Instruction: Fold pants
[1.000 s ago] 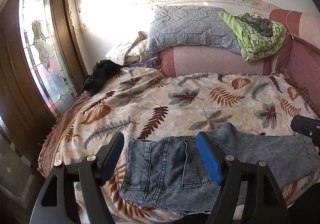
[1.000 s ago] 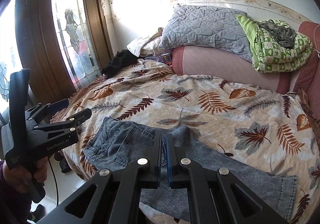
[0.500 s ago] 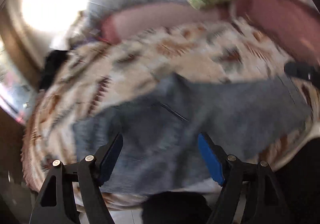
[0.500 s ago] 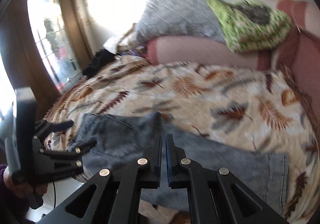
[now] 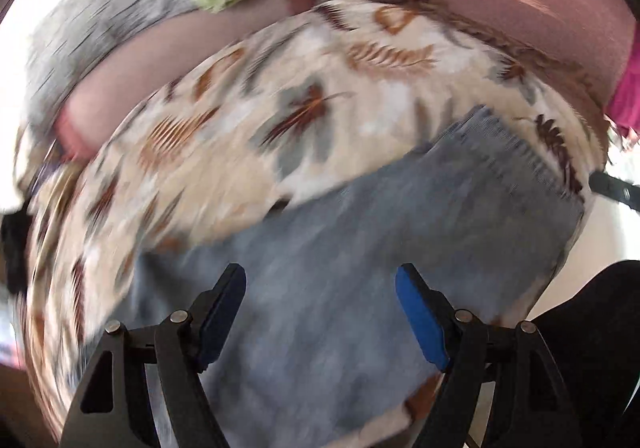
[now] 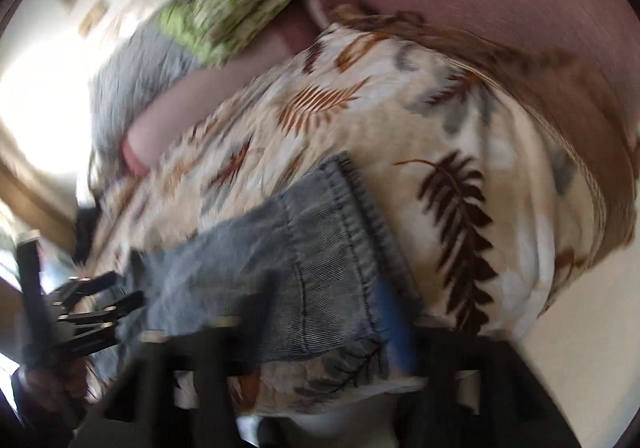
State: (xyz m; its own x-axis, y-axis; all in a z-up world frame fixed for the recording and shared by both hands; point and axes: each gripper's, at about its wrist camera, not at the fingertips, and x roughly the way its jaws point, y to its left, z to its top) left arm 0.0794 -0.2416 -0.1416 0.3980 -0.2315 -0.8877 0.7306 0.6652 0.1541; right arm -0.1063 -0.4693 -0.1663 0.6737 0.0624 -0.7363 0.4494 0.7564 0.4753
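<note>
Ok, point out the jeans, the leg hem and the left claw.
jeans (image 5: 340, 248): left wrist view, mid fabric.
leg hem (image 6: 360, 207): right wrist view, stitched cuff edge.
left claw (image 5: 320, 312): left wrist view, midway between its fingertips.

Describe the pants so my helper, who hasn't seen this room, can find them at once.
Look at the bed with the leaf-print cover in front of the pink headboard. The jeans lie flat along its near edge, one hemmed leg end pointing up the bed. They are the only faded blue denim there; the green blanket and grey pillow sit against the headboard.
</note>
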